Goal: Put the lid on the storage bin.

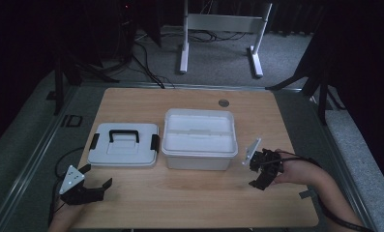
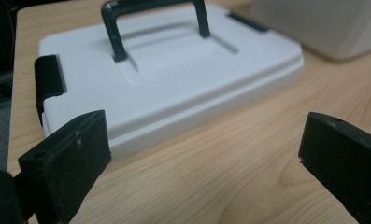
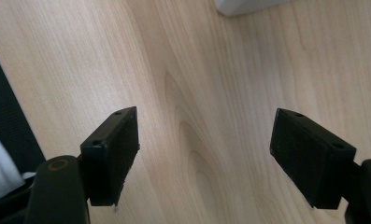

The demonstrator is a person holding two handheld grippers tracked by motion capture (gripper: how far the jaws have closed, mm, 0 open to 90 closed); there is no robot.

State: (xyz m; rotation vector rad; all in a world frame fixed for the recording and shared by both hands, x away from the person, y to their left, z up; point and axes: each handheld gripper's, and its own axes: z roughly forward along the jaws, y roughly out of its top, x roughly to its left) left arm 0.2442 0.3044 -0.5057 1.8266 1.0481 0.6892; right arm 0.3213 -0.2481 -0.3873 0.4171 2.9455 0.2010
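Wood-grain desk (image 1: 194, 193) stands on grey carpet in a dark room, with a white frame (image 1: 223, 36) and cables on the floor beyond its far edge. On it, the lid (image 1: 124, 145) with its black handle lies flat at left, just beside the open white box (image 1: 199, 137) at centre. Left gripper (image 1: 90, 186) rests near the lid's near-left corner, jaws wide open and empty; its own view shows the lid's black side clip (image 2: 50, 81) close up. Right gripper (image 1: 259, 174) sits at the box's near right, jaws wide, nothing between them, over bare wood in its own view.
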